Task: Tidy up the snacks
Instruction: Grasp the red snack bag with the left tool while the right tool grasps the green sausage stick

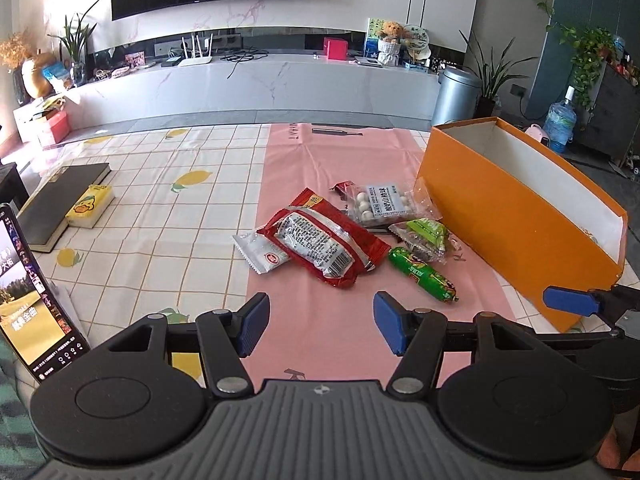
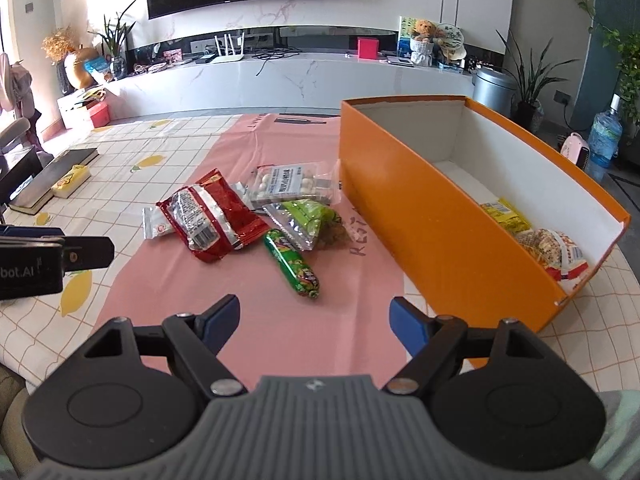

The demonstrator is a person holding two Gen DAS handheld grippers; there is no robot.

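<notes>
**Orange box and loose snacks on a pink mat, both claws empty**

Orange cardboard forms the long open box (image 2: 452, 240), which is set at the right of the pink mat (image 2: 256, 340); its inside is white. Two packets are seen in its near end: a yellow packet (image 2: 505, 215) and, nearer the end wall, a red-and-white patterned packet (image 2: 554, 254), the two just beside each other.

A loose cluster of snacks is laid on the mat to the left of the box. A red bag (image 1: 326, 249) is placed printed side up, partly over a white sachet (image 1: 262, 254). Beyond it a clear pack of white balls (image 1: 380, 204) is seen, and a light green packet (image 1: 426, 236) is overlapped by that pack's near edge. A green sausage-shaped stick (image 1: 424, 274) lies nearest the claws, touching the light green packet and apart from the box.

The left gripper (image 1: 320, 326) is held above the near part of the mat, its blue pads spread wide with nothing between them. The right gripper (image 2: 316, 320) is likewise held wide open and empty, just short of the green stick and beside the box's near corner.

On the chequered cloth (image 1: 160, 208) at far left a dark book (image 1: 60, 200) and a yellow tissue pack (image 1: 90, 210) are seen, the pack lying against the book.
</notes>
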